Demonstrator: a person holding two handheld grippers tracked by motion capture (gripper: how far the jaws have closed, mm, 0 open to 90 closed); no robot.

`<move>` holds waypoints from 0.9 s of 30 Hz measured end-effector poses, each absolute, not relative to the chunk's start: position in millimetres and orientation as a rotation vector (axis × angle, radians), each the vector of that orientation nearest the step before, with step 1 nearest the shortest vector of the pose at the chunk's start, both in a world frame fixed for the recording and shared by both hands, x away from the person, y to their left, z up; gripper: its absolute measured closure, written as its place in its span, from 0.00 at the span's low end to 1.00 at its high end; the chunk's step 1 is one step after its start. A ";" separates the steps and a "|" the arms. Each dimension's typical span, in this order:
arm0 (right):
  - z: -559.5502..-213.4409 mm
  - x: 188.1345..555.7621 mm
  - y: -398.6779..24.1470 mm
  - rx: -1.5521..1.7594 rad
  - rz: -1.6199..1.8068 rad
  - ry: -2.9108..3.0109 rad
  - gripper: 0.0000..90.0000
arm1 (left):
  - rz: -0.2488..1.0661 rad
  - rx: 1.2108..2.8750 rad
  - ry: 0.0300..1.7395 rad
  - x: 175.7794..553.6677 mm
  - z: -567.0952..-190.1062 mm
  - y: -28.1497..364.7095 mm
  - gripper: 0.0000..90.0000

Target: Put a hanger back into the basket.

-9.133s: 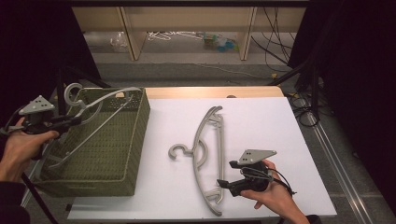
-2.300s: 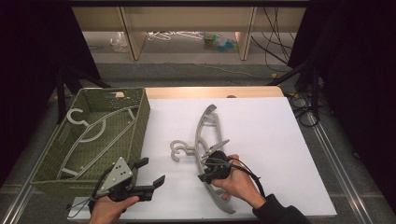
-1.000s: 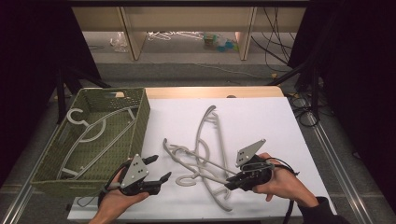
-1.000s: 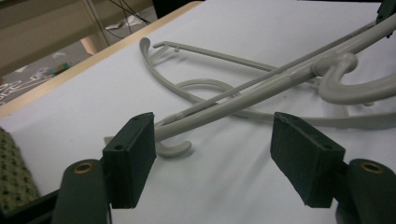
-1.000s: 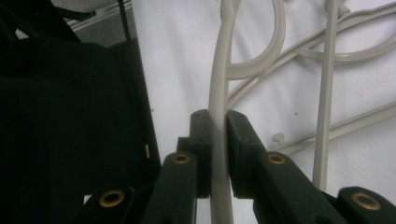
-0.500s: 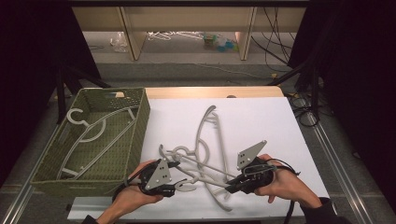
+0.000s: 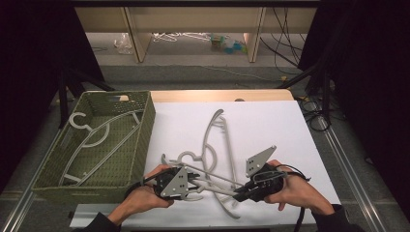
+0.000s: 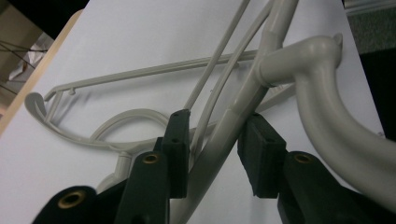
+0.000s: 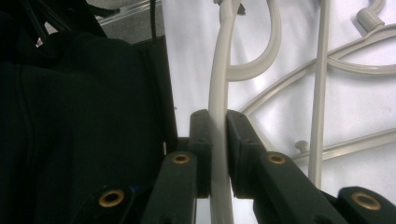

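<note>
Near table edge, on white sheet (image 7: pixel 270 121): two grey hangers crossed over each other. Right gripper (image 7: pixel 241 195) pinched tight on thin arm of upper hanger (image 7: pixel 212 179) — pads pressed flat against it in right gripper view. Left gripper (image 7: pixel 193 182) at same hanger's other end, jaws just been closing, shoulder bar between them (a sliver of gap visible at each pad in left gripper view). Lower hanger (image 7: pixel 218 140) flat on sheet. Green basket (image 7: pixel 140 140) at left — third hanger (image 7: pixel 92 140) inside.
</note>
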State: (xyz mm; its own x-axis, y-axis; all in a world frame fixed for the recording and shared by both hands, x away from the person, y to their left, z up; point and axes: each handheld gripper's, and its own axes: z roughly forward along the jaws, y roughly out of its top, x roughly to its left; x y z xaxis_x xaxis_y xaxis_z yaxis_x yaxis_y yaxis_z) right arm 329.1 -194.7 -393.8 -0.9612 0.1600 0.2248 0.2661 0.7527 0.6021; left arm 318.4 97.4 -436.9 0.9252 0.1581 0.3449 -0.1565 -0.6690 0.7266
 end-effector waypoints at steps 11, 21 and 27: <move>-383.8 332.8 -204.1 -0.313 -1.105 -2.798 0.89 | 0.519 2.272 -0.146 316.6 -415.7 97.7 0.82; -389.6 341.5 -204.9 -0.360 -1.084 -2.829 0.86 | 0.427 2.252 -0.034 315.7 -401.3 97.3 0.91; -389.0 342.9 -203.4 -0.431 -1.092 -2.850 0.77 | 0.395 2.262 0.067 314.1 -398.6 98.0 0.91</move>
